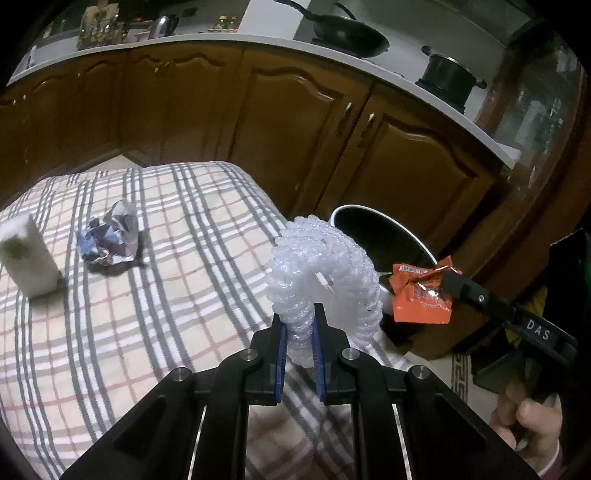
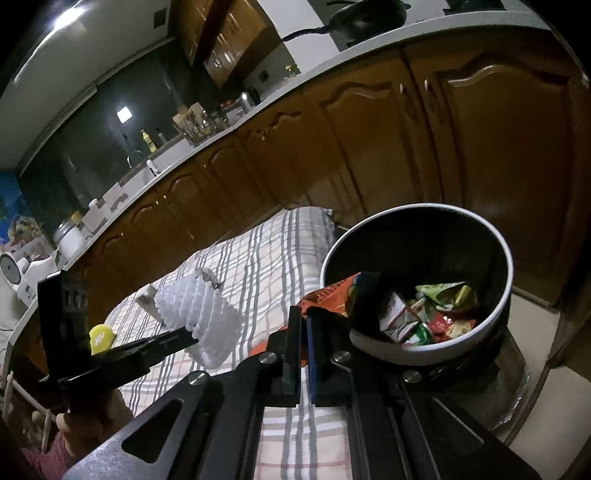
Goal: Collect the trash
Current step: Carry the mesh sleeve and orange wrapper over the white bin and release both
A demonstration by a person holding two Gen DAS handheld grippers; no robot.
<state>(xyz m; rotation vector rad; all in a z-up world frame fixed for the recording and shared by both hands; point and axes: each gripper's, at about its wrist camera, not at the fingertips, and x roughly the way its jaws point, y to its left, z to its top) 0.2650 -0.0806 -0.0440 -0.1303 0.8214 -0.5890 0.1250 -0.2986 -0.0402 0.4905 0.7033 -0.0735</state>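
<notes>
My left gripper [image 1: 300,314] is shut on a wad of white bubble wrap [image 1: 325,266], held above the table's right edge; the same bubble wrap [image 2: 201,321] shows in the right wrist view. My right gripper [image 2: 303,314] is shut on an orange snack wrapper [image 2: 328,293], close to the rim of the round trash bin [image 2: 506,258]. The left wrist view shows that orange wrapper [image 1: 421,291] pinched at the right gripper [image 1: 448,278], beside the bin [image 1: 417,242]. A crumpled blue-white paper ball [image 1: 109,238] lies on the checked tablecloth [image 1: 166,295].
A white foam block [image 1: 26,256] stands at the table's left. The bin holds several wrappers [image 2: 424,314] and sits on the floor by brown cabinets [image 1: 295,122]. A hand [image 1: 528,417] grips the right tool. Pans [image 1: 351,35] rest on the counter.
</notes>
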